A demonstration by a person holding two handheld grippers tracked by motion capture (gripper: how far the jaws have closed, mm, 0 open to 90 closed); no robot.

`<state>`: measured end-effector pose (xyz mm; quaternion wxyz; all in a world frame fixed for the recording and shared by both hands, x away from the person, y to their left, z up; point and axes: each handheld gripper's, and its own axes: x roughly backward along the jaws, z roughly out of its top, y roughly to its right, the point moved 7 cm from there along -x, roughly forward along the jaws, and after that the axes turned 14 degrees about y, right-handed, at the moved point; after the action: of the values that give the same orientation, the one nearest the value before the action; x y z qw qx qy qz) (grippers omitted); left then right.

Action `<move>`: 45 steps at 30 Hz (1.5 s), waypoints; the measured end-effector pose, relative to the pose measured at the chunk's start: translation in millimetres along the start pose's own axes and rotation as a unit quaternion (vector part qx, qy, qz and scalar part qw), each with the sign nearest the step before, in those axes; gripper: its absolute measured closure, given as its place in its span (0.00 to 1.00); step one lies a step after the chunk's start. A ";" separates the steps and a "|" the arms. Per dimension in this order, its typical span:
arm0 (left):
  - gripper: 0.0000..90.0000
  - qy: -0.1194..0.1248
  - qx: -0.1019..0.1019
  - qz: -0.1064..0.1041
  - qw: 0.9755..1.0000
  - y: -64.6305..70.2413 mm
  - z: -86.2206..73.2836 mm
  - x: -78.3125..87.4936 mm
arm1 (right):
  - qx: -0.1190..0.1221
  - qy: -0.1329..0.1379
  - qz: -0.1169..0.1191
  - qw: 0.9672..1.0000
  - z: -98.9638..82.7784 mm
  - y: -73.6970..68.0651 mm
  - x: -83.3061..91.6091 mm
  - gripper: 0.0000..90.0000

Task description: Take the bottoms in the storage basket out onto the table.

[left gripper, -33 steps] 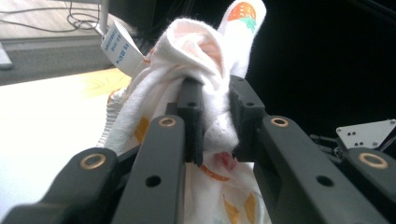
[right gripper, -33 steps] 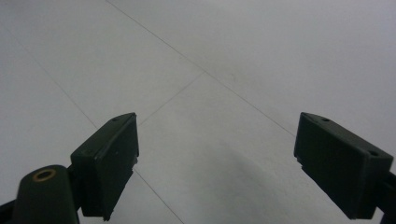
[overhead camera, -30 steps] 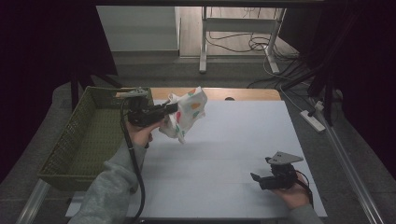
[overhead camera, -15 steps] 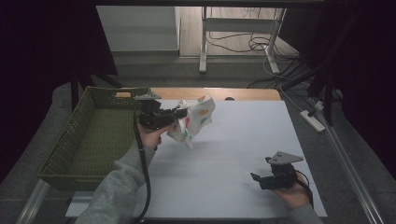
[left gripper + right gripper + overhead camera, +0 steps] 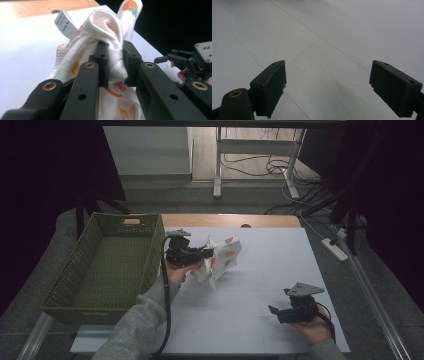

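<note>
Cloth [image 5: 110,32] | left gripper [image 5: 115,53] clamped on it | right gripper [image 5: 328,87] wide, empty

Garment [image 5: 110,27]: soft white knit cloth, matt, printed with fruit motifs; sewn-in label [image 5: 62,23] of smooth white fabric or paper; left gripper [image 5: 115,63]: matt black plastic jaws with brass-coloured rivets; basket [image 5: 75,270]: green woven wicker, rough; table [image 5: 260,300]: smooth matt white sheet over a wooden edge.
</note>
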<state>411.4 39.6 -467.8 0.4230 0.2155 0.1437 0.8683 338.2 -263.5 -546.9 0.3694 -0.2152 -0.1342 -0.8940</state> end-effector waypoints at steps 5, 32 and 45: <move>0.86 -0.022 0.004 -0.002 1.000 -1.8 -14.5 -14.3 | 0.001 -0.001 0.000 1.000 -0.3 -0.1 -0.3 0.16; 0.82 -0.121 -0.012 0.045 0.992 -30.0 -87.9 -57.8 | -0.002 -0.003 -0.007 1.000 -2.9 2.1 3.6 0.16; 0.64 -0.137 -0.018 0.052 0.989 -32.8 -95.4 -62.2 | -0.003 -0.004 -0.010 1.000 -4.9 2.1 6.5 0.16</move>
<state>420.3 3.3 -580.2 0.3962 0.3321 0.0576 0.8541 334.1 -270.8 -547.8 0.3596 -0.2182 -0.1350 -0.8971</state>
